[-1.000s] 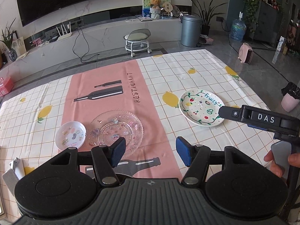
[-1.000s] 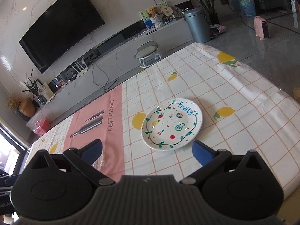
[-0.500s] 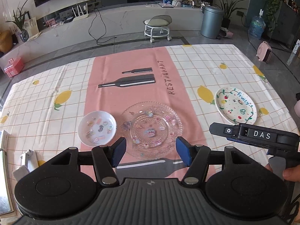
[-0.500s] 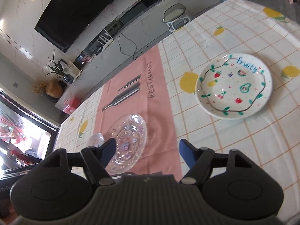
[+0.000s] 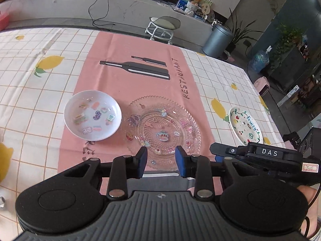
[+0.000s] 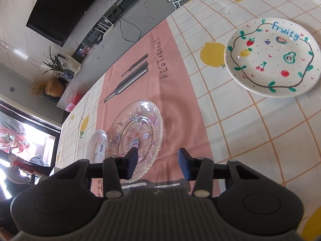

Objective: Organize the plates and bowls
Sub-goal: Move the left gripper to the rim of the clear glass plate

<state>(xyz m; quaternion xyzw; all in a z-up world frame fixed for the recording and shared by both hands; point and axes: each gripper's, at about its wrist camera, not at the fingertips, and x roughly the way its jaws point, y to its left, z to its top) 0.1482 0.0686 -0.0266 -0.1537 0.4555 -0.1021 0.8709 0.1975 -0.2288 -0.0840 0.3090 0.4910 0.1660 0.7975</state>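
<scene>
A clear glass plate with stickers (image 5: 163, 129) lies on the pink runner, and it shows in the right wrist view (image 6: 136, 134) too. A small white bowl with stickers (image 5: 92, 118) sits just left of it, also in the right wrist view (image 6: 97, 145). A white "Fruity" plate (image 5: 245, 127) lies at the right, large in the right wrist view (image 6: 272, 57). My left gripper (image 5: 161, 161) is open and empty over the glass plate's near rim. My right gripper (image 6: 157, 161) is open and empty, near the glass plate's right edge.
The lemon-check tablecloth (image 5: 30, 84) covers the table, with the pink runner (image 5: 136, 64) down the middle. The right gripper's body marked DAS (image 5: 266, 152) hovers at the left wrist view's right side. Beyond the far edge stand a stool (image 5: 162, 25) and a bin (image 5: 217, 40).
Both grippers have swung left and lower toward the glass plate. The right gripper's jaws have narrowed. Nothing has been taken hold of and no dish has moved.
</scene>
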